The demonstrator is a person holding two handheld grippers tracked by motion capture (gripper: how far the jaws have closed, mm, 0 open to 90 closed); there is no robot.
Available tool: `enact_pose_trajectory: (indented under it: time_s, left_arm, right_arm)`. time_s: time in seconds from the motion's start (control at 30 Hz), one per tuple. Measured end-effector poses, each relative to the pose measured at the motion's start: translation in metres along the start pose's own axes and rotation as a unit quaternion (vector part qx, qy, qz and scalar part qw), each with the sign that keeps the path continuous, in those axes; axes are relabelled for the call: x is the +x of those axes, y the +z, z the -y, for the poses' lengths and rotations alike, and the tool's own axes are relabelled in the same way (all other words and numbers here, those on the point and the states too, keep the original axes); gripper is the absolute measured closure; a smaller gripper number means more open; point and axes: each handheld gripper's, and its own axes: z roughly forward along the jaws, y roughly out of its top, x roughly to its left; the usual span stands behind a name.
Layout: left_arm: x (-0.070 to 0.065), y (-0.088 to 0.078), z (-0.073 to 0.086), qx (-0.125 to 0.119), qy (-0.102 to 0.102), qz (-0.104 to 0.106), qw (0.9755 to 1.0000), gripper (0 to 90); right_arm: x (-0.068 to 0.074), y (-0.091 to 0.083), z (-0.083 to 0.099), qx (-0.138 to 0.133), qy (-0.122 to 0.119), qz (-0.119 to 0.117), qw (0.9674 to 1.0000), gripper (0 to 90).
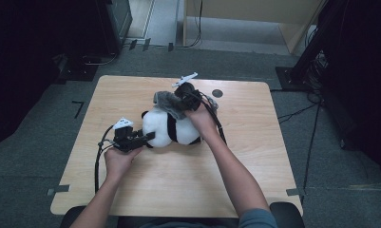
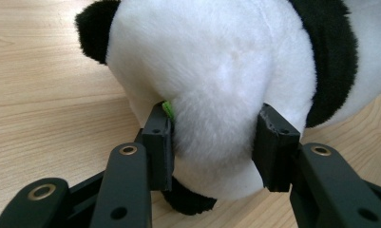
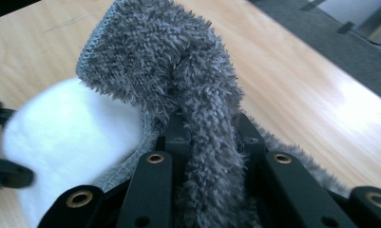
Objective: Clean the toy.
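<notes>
Panda plush (image 1: 171, 128) lies mid-bench (image 1: 178, 190). Left gripper (image 1: 147, 137) fingers (image 2: 159, 142) clenched on its white head, likely to steady it. Right gripper (image 1: 183, 97) fingers (image 3: 178, 137) grasp a fold of grey fleece cloth (image 1: 166, 102) over the plush's far side, seemingly for dressing or wiping.

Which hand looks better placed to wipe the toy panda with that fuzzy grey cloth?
The right. Its claw is shut on the grey cloth, already draped over the panda. The left claw is clamped on the panda's white plush, steadying it on the table.
</notes>
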Motion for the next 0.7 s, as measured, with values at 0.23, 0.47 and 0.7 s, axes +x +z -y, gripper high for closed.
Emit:
enact_pose_trajectory:
  time_s: [0.23, 0.47, 0.7]
  left_arm:
    - [0.001, 0.0, 0.0, -0.001, 0.008, 0.0, 1.0, 55.1]
    - [0.001, -0.001, 0.0, -0.001, 0.01, -0.001, 0.9999, 54.7]
    - [0.002, -0.001, 0.001, 0.0, 0.014, 0.0, 0.9999, 54.2]
  right_arm:
    - [-0.044, -0.022, 0.025, -0.008, 0.048, 0.024, 0.9985, 74.4]
    - [-0.064, -0.019, 0.05, 0.01, 0.074, 0.044, 0.9962, 74.9]
    - [-0.069, -0.021, 0.056, 0.004, 0.089, 0.043, 0.9951, 75.6]
